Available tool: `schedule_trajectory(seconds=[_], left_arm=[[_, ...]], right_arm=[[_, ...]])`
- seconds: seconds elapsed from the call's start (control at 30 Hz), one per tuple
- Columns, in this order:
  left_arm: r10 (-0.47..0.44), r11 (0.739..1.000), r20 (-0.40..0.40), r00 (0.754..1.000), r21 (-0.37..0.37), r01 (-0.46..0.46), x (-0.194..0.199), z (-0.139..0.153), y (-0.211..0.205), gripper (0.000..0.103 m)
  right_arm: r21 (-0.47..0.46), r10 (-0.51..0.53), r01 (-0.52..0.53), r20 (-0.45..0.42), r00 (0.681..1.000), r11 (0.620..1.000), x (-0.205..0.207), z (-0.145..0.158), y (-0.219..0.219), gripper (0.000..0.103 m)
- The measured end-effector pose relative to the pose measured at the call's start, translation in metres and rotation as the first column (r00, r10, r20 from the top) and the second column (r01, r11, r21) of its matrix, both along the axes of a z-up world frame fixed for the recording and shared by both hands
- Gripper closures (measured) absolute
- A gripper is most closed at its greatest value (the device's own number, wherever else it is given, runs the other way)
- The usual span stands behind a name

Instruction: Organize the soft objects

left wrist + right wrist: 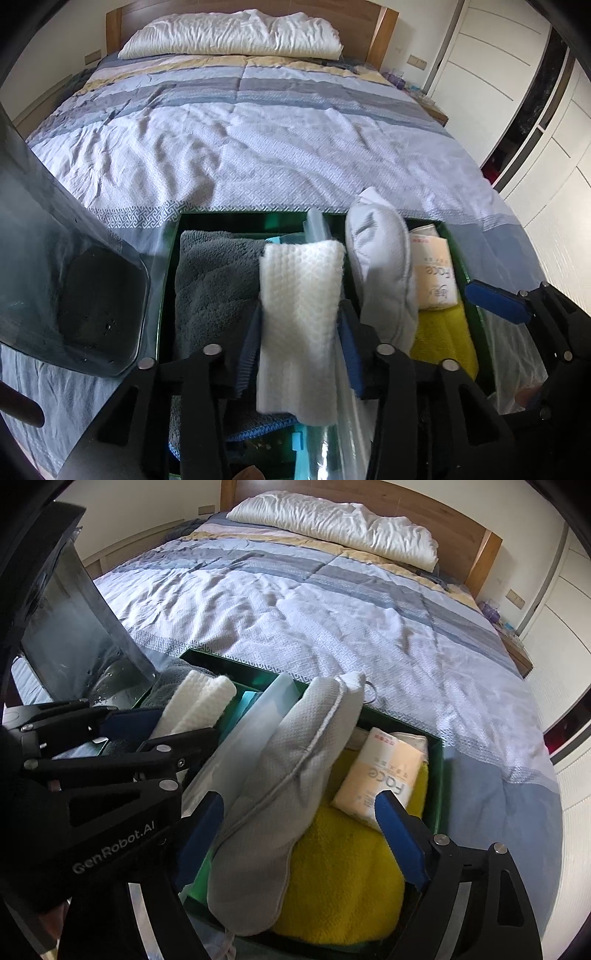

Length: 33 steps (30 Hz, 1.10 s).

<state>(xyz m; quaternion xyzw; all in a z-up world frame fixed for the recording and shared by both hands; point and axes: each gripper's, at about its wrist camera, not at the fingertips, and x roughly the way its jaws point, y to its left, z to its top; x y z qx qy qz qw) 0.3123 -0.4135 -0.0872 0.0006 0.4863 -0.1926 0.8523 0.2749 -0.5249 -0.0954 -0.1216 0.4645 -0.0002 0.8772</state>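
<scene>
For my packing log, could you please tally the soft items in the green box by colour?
White: 1, folded cloth in the left gripper
Light grey: 1, mitt
Dark grey: 1, towel
Yellow: 1, towel
Cream: 1, tissue pack
Total: 5

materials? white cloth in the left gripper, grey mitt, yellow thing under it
White cloth: looks like non-woven or cotton, matte, with an embossed dimple grid.
Grey mitt: woven fabric, probably padded, matte, fine textured weave with stitched edge piping.
Yellow towel: plush microfibre or terry, judging by its fuzzy pile.
The left hand-held gripper pinches the cloth and it folds softly.
</scene>
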Motion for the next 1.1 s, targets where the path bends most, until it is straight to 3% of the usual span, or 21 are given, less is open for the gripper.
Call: schedule_trajectory(seconds=[0.17,0.23,0.3,0.77,0.83,0.97,1.1], left_arm=[[0.003,1.000,0.024,1.000,-0.019,-0.003,-0.004,0.014,0.001,0.048],[0.007,0.999,0.034,0.999,-0.031,-0.006,-0.006,0.020,0.002,0.033],[0.010,0.999,0.039,0.999,-0.043,-0.008,-0.007,0.025,0.004,0.030],[-0.037,0.997,0.101,0.994,-0.063,0.043,-0.038,0.064,0.018,0.028],[-0.052,0.996,0.118,0.992,-0.061,0.059,-0.050,0.070,0.025,0.028],[-0.066,0.996,0.138,0.988,-0.054,0.074,-0.075,0.078,0.048,0.028],[-0.065,0.996,0.152,0.986,-0.048,0.073,-0.097,0.086,0.078,0.028]], right_arm=[[0.003,-0.027,0.027,0.012,1.000,1.000,-0.019,0.016,-0.005,0.015],[0.001,-0.031,0.031,0.015,0.999,1.000,-0.022,0.019,-0.005,0.015],[0.000,-0.036,0.036,0.014,0.999,0.999,-0.027,0.023,-0.006,0.013],[0.018,-0.090,0.089,0.057,0.994,0.996,-0.077,0.062,-0.006,0.012],[0.027,-0.106,0.104,0.076,0.991,0.994,-0.090,0.069,-0.004,0.012],[0.039,-0.132,0.127,0.132,0.983,0.991,-0.124,0.083,0.011,0.001],[0.068,-0.157,0.147,0.173,0.972,0.987,-0.163,0.092,0.034,0.000]])
